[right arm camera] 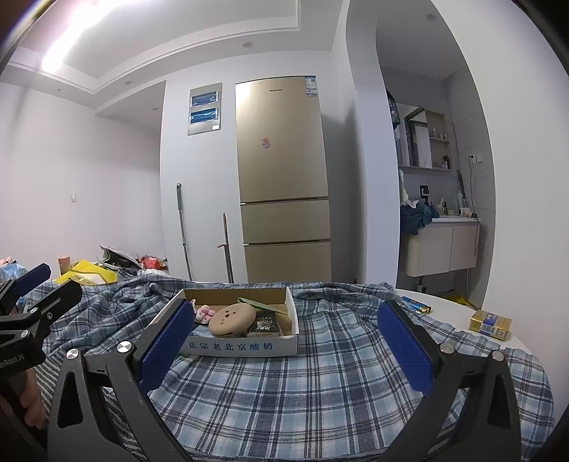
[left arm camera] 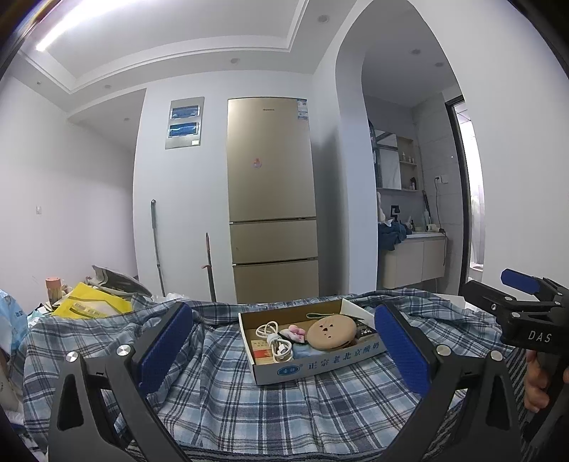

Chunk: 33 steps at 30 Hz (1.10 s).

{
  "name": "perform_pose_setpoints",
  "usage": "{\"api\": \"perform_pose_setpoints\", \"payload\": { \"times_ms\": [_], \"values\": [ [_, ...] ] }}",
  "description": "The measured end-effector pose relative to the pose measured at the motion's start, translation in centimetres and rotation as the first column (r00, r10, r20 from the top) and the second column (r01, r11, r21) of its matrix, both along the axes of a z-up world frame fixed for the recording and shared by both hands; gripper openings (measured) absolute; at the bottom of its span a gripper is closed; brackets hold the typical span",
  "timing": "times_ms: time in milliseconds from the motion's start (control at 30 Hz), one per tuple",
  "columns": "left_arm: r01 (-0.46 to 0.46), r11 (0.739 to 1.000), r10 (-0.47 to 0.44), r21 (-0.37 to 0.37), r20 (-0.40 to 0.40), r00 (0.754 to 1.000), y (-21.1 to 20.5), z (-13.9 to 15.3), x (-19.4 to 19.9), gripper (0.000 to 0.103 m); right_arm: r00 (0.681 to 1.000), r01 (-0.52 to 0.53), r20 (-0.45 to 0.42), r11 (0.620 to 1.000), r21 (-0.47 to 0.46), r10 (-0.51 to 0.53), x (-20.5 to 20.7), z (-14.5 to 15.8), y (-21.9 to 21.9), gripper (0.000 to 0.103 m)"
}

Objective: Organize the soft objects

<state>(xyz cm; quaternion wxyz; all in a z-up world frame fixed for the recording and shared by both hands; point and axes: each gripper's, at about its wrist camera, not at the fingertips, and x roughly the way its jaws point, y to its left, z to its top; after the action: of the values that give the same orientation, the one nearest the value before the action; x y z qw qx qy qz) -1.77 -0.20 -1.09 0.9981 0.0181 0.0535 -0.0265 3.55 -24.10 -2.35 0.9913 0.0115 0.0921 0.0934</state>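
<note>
A long white ceiling light strip (left arm camera: pixel 60 30) blows out into glare at upper left; the room is evenly, coolly lit, sharp, with fisheye-bent, dark-vignetted corners.

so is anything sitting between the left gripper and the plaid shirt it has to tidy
Nothing visible. The left gripper hangs open over the plaid shirt, with bare cloth between its fingers. The only thing on the shirt ahead is the cardboard box, holding a white cable and a round tan pouch.

Blue plaid shirt (left arm camera: pixel 227 398), prob tan pouch (left arm camera: pixel 330 333)
</note>
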Motion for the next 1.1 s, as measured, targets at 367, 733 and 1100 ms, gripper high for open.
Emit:
{"api": "perform_pose_setpoints", "payload": {
  "times_ms": [367,733,1100],
  "values": [
    [0.002,1.0,-0.002,0.01,-0.001,1.0,-0.4,-0.2,0.0,0.103,1.0,0.011,-0.021,1.0,0.008,-0.011,0.5,-0.2,-0.3,0.103],
    [0.001,1.0,-0.001,0.009,0.001,1.0,-0.2,-0.1,-0.1,0.103,1.0,0.004,0.006,0.999,-0.035,-0.004,0.0,-0.3,0.5,0.103],
    [0.0,1.0,0.0,0.01,-0.001,1.0,-0.2,-0.1,-0.1,0.103,0.999,0.009,0.033,0.998,-0.06,-0.007,-0.7,-0.2,1.1,0.103]
  ]
}}
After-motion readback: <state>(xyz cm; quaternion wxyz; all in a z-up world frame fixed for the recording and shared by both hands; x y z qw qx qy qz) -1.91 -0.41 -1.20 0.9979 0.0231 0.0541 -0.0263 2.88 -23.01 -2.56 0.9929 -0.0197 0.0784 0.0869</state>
